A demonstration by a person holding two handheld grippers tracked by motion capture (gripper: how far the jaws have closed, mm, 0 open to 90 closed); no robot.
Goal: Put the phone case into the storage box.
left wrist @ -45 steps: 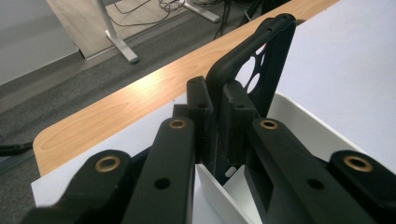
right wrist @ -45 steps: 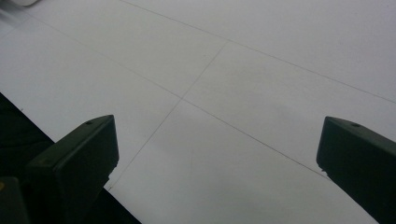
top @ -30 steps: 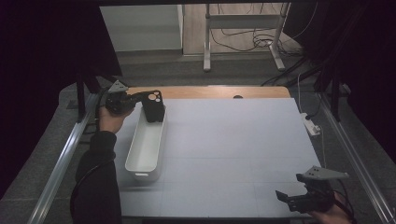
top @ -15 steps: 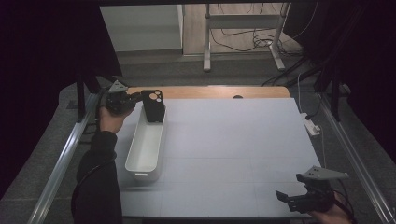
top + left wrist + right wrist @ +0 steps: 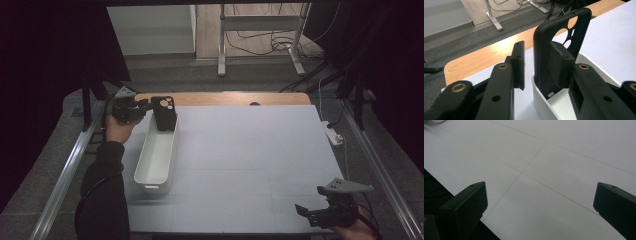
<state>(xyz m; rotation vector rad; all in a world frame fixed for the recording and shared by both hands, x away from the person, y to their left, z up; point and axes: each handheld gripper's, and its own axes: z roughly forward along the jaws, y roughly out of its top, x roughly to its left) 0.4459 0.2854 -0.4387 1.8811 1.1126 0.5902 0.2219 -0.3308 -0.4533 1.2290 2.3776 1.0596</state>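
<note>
My left tool [image 5: 536,67], jaws just opening, straddles the upright black rubbery phone case [image 5: 560,45], apparently released, in the white plastic tub [image 5: 156,159], upper left; my right tool [image 5: 540,202] stands open.

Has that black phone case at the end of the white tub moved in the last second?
No. The phone case stands at the same far end of the white tub, though the left claw has just been opening.

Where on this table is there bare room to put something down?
Nearly everywhere: the white mat is bare from the white bin across to the right gripper. It is crowded at the far left, where the phone case stands in the bin.
</note>
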